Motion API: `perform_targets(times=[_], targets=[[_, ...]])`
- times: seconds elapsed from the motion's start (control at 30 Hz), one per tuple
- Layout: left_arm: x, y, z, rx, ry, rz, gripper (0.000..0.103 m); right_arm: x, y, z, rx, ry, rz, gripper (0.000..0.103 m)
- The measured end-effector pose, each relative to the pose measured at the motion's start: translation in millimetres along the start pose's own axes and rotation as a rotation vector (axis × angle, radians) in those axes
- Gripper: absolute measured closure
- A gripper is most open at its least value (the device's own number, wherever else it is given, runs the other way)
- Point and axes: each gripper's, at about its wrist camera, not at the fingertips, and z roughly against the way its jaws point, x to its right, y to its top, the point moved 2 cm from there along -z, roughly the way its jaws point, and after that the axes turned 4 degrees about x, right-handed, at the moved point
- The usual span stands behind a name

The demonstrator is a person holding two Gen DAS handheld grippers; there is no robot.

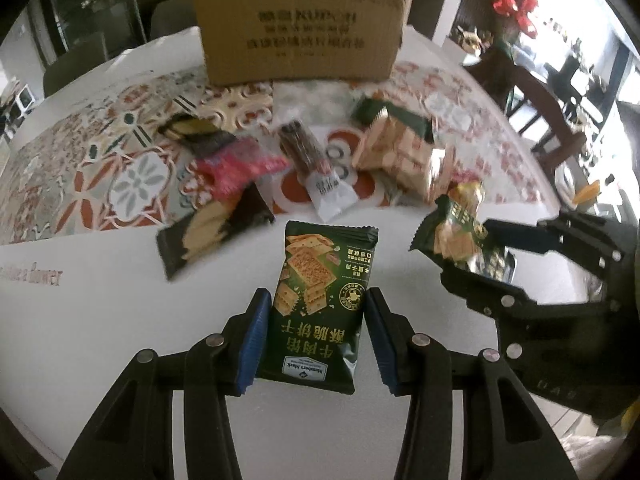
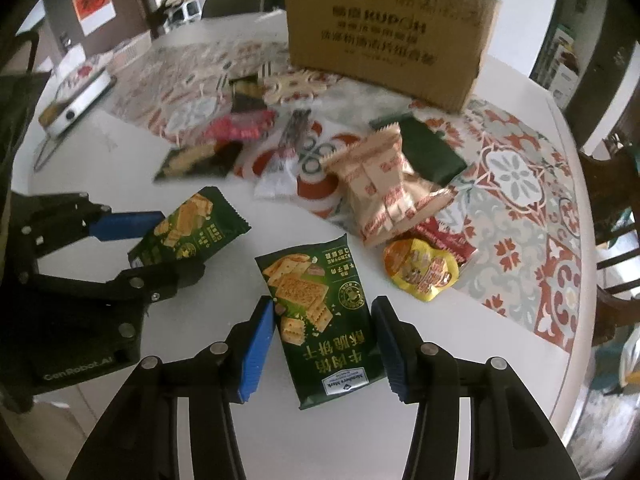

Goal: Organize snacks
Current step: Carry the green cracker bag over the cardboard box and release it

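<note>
My left gripper (image 1: 318,300) holds a green cracker packet (image 1: 316,304) between its blue pads; it also shows in the right wrist view (image 2: 190,226), gripped by the left gripper (image 2: 168,240) above the table. My right gripper (image 2: 323,308) holds a second green cracker packet (image 2: 324,312); in the left wrist view this packet (image 1: 460,236) sits in the right gripper (image 1: 476,248). A cardboard box (image 1: 300,28) stands at the back of the table, also visible in the right wrist view (image 2: 384,36).
Loose snacks lie on the patterned mat: beige packets (image 2: 380,184), a yellow pouch (image 2: 420,272), a pink packet (image 2: 240,128), a dark cracker packet (image 1: 212,236), a white-ended stick packet (image 1: 316,160). Chairs (image 2: 616,208) stand at the right. The table edge (image 2: 576,360) curves at lower right.
</note>
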Motion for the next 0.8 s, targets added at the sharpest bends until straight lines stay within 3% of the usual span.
perform_targets(times=[0.33, 0.53, 0.8], targets=[[-11.0, 43.6, 60.5, 0.149, -0.019, 0.035, 0.056, 2.6, 39.0, 59.7, 0.164, -0.057, -0.115, 0.052], [-18.2, 79.0, 81.9, 0.226, -0.040, 0.051, 0.056, 7.9, 69.9, 84.9, 0.256, -0.096, -0.175, 0.052], [-28.8, 136.3, 104.0, 0.327, -0.012, 0.024, 0.056, 12.7, 119.7, 112.1, 0.379, -0.146, -0.187, 0.052]])
